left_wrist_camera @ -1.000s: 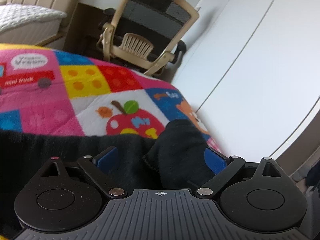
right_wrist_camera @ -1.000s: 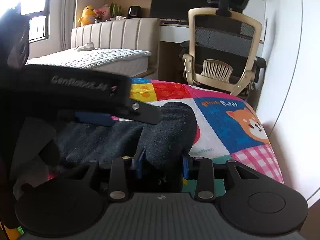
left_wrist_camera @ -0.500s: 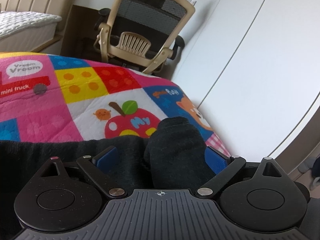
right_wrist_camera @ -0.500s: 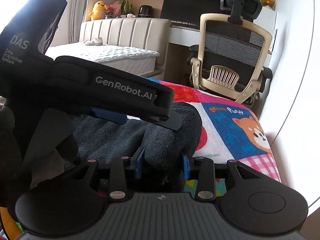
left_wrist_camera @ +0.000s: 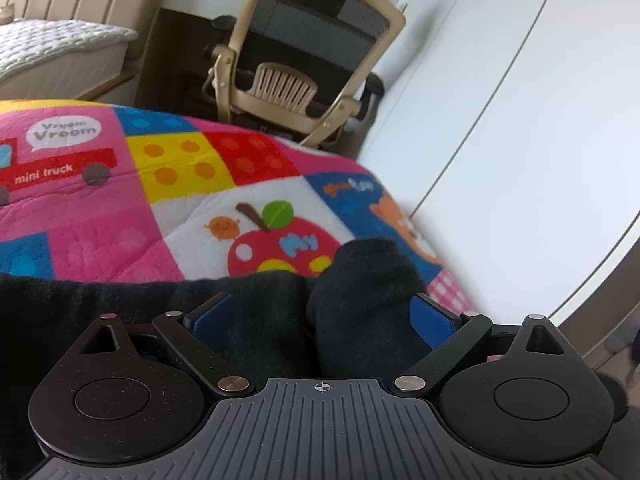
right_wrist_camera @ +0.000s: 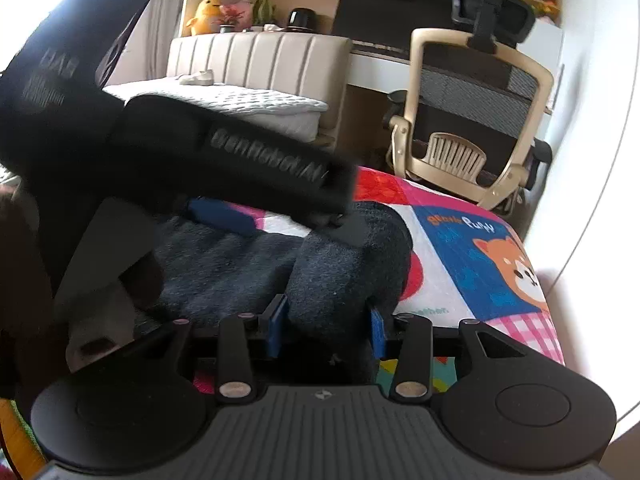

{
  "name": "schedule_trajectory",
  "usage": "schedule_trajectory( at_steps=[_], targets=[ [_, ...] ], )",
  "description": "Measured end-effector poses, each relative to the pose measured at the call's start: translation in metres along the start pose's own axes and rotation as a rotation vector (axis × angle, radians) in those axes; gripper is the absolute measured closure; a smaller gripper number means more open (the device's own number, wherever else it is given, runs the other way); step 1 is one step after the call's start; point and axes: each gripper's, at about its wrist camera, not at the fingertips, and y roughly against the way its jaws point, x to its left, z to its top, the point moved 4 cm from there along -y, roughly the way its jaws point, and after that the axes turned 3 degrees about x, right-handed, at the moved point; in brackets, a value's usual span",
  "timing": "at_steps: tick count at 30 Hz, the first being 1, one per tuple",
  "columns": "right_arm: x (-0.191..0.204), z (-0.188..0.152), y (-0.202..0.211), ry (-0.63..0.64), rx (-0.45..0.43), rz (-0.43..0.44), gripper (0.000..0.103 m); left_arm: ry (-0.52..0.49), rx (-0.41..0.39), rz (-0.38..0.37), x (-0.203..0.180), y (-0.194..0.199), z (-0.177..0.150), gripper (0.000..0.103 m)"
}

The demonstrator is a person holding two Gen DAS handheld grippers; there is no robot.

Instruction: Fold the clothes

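Left wrist view: left gripper jaws spread wide, dark garment bunched between them, lying on the patchwork quilt. Right wrist view: right gripper jaws narrowed, clamped on a fold of that garment; office chair behind.

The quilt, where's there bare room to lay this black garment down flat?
Free: the quilt beyond the garment, from the truck patch across the yellow and red squares to the apple, and the puppy patch on the wall side. Crowded: the near edge, where both grippers, left and right, sit in the bunched cloth.
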Motion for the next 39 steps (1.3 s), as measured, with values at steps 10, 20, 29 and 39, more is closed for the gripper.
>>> schedule_trajectory(
  at_steps=[10, 20, 29, 39],
  targets=[
    [0.005, -0.001, 0.003, 0.012, -0.01, 0.04, 0.059, -0.041, 0.022, 0.034, -0.001, -0.01, -0.001, 0.004],
    [-0.047, 0.001, 0.022, -0.33, -0.097, 0.271, 0.045, -0.036, 0.015, 0.113, 0.02, -0.006, -0.004, 0.004],
    [-0.065, -0.028, -0.015, -0.6, -0.024, 0.357, 0.032, 0.024, -0.009, 0.109, 0.042, 0.0, -0.006, 0.003],
    [-0.048, -0.023, -0.053, -0.676, 0.041, 0.468, 0.022, 0.099, -0.051, 0.048, 0.062, 0.007, -0.015, 0.002]
  ],
)
